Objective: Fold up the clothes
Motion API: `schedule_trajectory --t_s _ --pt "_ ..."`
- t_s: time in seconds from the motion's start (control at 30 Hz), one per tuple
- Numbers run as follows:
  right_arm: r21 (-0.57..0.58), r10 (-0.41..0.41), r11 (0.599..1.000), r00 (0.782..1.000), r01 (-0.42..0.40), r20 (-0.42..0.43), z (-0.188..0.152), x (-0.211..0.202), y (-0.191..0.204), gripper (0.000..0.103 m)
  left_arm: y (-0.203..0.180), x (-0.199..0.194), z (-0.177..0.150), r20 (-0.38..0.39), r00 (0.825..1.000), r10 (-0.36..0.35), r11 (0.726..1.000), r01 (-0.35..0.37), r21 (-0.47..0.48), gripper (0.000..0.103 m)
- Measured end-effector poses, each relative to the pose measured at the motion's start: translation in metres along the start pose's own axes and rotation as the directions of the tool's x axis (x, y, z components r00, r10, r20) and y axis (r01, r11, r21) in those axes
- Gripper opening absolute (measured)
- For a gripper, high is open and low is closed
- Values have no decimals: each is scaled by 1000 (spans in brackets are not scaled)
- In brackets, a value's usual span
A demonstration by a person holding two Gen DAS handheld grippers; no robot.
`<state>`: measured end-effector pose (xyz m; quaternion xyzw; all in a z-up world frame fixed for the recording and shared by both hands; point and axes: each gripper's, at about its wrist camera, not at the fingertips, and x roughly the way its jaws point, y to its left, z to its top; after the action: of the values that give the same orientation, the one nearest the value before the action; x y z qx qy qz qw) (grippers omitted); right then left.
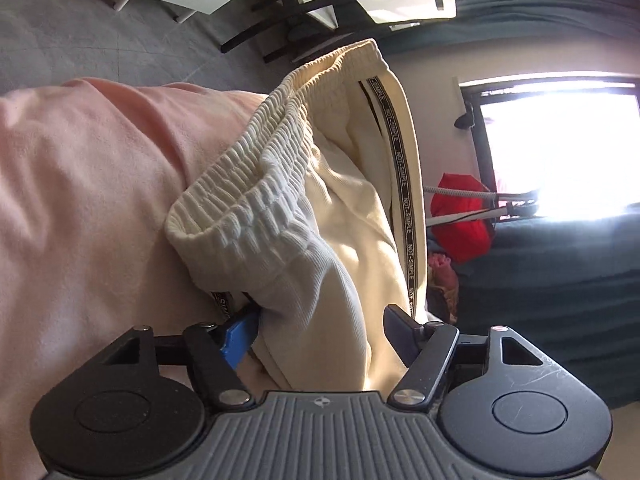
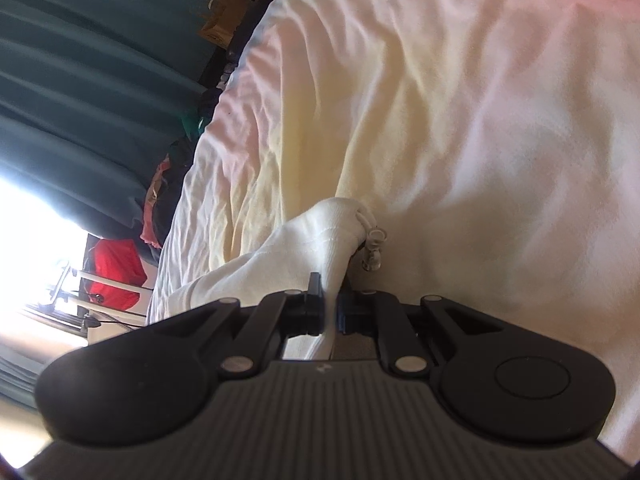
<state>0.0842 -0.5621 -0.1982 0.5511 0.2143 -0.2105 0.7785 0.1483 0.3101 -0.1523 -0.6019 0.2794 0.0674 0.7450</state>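
Note:
Cream sweatpants with a ribbed elastic waistband and a black lettered side stripe hang bunched over a pale pink bed sheet. My left gripper stands wide, with a thick fold of the pants filling the gap and pressed between its blue and black fingers. In the right wrist view, my right gripper is shut on a thin fold of the same cream fabric, just behind the drawstring's metal tips. The wrinkled sheet lies beyond it.
Grey carpet and black furniture legs lie past the bed. Teal curtains frame a bright window, with a red bag below it. A cardboard box sits by the bed's far edge.

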Motion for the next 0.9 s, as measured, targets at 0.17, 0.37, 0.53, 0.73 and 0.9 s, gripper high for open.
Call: schedule_trajectory --t_s 0.17,0.37,0.53,0.73,0.9 --pt "-22 -8 1000 1000 8 18 2 -3 4 11 14 3 7 -24 999 24 997 -26 -71 47" --pt "-53 1 999 998 2 56 0 -13 13 10 8 0 3 -82 997 14 998 -19 -66 86" --pt "-73 12 997 996 -6 84 -1 -16 20 10 8 5 -1 -72 996 53 998 -54 -13 81" --pt "-78 15 997 996 -8 91 -1 -15 22 10 25 15 8 -37 999 23 993 -27 -113 57" --pt "-69 7 998 995 0 96 -1 -17 22 10 30 9 9 -26 1000 14 991 -18 -136 29"
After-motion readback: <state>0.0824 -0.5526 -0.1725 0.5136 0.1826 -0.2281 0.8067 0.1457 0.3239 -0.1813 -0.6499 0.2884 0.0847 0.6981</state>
